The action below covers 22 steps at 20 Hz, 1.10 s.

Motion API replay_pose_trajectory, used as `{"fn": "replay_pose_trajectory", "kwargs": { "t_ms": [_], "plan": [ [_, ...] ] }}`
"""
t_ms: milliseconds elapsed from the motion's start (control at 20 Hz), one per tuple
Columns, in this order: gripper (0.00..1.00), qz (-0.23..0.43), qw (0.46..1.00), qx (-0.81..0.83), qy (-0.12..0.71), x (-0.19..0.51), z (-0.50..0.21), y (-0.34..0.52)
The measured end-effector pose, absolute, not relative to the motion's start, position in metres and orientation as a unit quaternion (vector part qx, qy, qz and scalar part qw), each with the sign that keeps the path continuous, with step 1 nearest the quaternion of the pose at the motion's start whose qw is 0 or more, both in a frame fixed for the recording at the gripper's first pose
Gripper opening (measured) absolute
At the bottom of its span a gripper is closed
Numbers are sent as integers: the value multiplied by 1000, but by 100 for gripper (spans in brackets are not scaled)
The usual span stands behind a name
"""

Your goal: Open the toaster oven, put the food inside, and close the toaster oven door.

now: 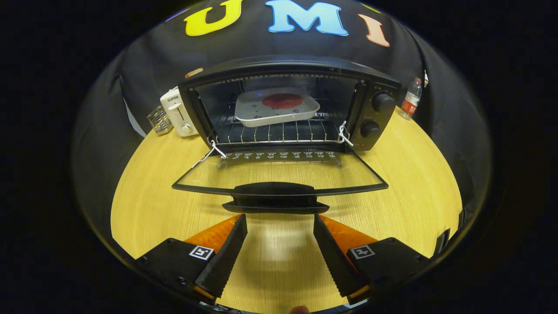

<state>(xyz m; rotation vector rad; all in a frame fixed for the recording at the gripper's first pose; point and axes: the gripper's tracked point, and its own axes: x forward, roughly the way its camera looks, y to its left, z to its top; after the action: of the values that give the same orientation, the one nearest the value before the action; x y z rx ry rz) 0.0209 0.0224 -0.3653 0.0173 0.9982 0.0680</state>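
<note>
Oven: black toaster oven (375,93) on the pale wooden table (414,192), glass door (279,172) folded down flat.
Food: red round patty (282,100) on a white square tray (261,114), on the wire rack (279,133) inside.
Gripper (280,220): fingers spread wide, holding nothing, tips just short of the door's black handle (274,191).
Beside: white toaster (176,114), plastic bottle (410,99).

The gripper (280,218) fingers stand apart before the open toaster oven (287,104) door (279,179), food (282,100) inside.

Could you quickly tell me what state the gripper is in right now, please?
Gripper: open, holding nothing; its fingers sit apart just short of the door handle of the open toaster oven.
</note>
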Motion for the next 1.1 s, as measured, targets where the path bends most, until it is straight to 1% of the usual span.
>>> {"fn": "replay_pose_trajectory", "kwargs": {
  "t_ms": [250,550,900,1100],
  "plan": [
    [97,31,895,19,444,28,-344,23],
    [98,47,922,-21,384,45,-316,24],
    [98,60,953,-42,293,83,-281,22],
    [98,66,970,-54,226,85,-245,12]
  ]
}}
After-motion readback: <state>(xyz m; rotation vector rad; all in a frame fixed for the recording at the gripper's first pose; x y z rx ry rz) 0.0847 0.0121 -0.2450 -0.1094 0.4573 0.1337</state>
